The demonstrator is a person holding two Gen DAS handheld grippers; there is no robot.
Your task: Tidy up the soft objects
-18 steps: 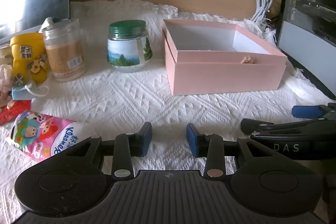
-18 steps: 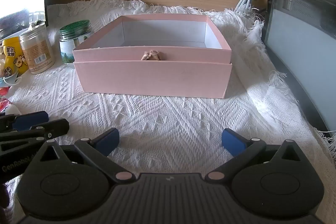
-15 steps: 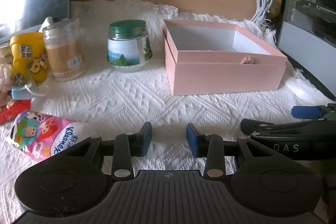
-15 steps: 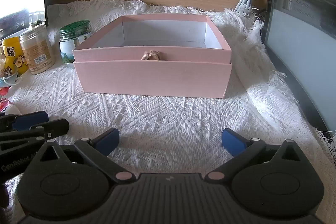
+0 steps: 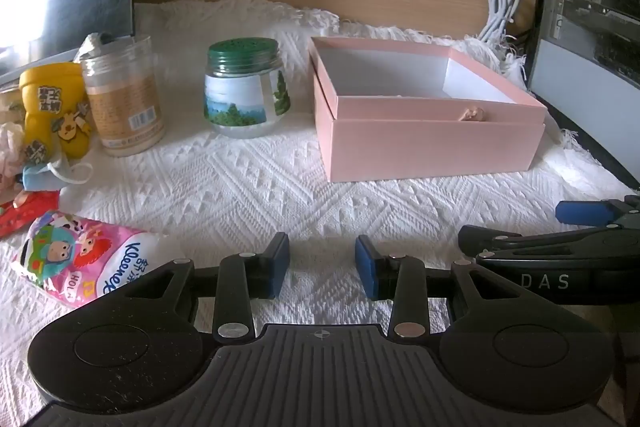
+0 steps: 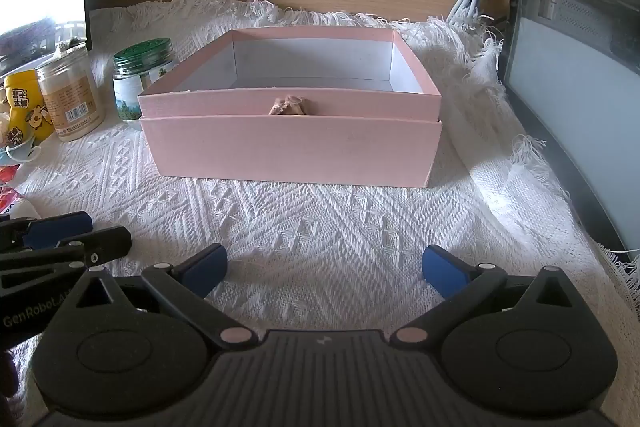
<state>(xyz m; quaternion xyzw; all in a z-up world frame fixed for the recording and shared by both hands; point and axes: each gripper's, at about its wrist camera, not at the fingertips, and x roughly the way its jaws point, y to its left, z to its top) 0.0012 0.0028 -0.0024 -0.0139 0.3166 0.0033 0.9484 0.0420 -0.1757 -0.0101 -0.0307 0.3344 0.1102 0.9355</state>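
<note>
A pink open box (image 5: pixel 432 143) (image 6: pixel 292 147) with a small bow on its front wall stands on the white woven cloth. A pink Kleenex tissue pack (image 5: pixel 80 263) lies at the near left, just left of my left gripper (image 5: pixel 322 267), which is open with a narrow gap and nothing between its blue pads. A crumpled blue face mask (image 5: pixel 44 179) and a red packet (image 5: pixel 24 211) lie further left. My right gripper (image 6: pixel 324 271) is open wide over bare cloth in front of the box, holding nothing. Each gripper shows at the edge of the other's view.
A green-lidded glass jar (image 5: pixel 242 91), a clear plastic jar (image 5: pixel 122 95) and a yellow bottle (image 5: pixel 56 107) stand left of the box. A wooden wall with a coiled white cable (image 5: pixel 500 7) is behind. A computer case (image 6: pixel 580 47) borders the right.
</note>
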